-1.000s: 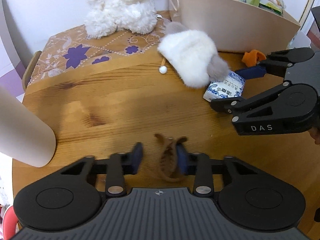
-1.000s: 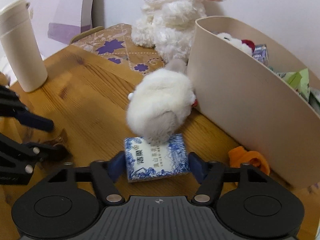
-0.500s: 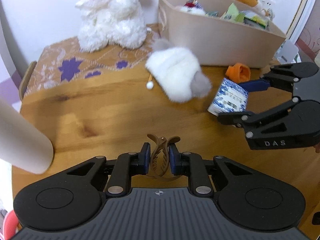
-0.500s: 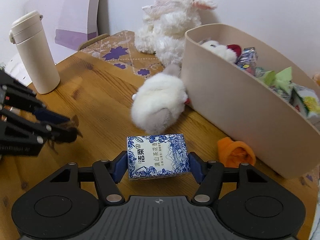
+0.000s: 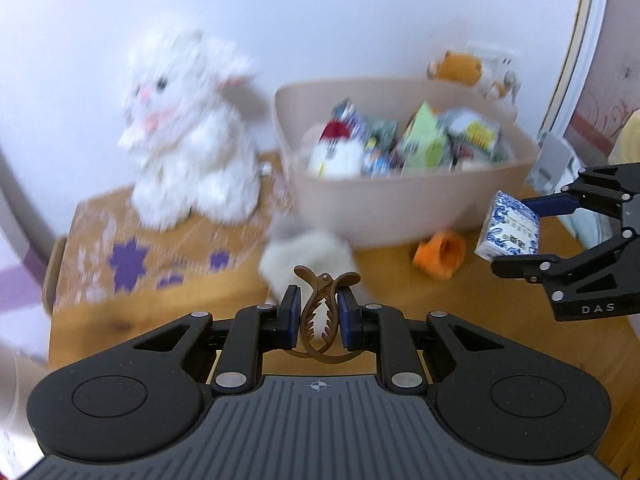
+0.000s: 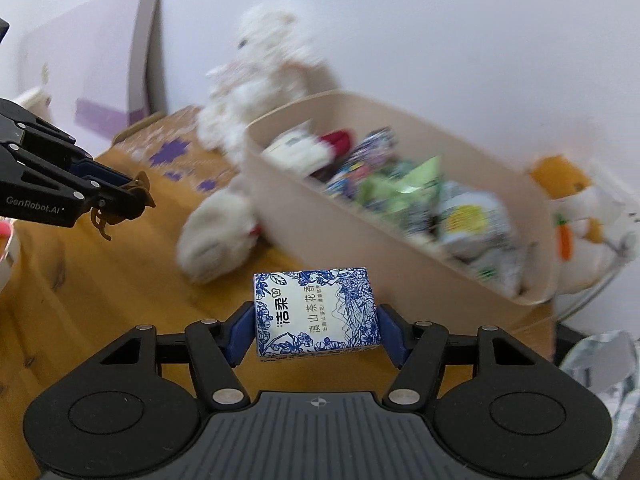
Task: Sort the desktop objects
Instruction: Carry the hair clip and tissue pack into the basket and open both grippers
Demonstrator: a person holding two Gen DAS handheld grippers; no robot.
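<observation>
Brown hair claw clip (image 5: 322,312) and blue-and-white tissue pack (image 6: 316,312), each clamped in a gripper above the wooden table (image 5: 400,272)
Left gripper (image 5: 319,316) pinches the clip between its blue pads, clear of the tabletop; right gripper (image 6: 316,330) squeezes the tissue pack by its short ends, near the beige storage bin (image 5: 380,208) full of packets, with an orange item (image 5: 440,254) at the bin's foot and a white plush rabbit (image 5: 188,132) just left of it
</observation>
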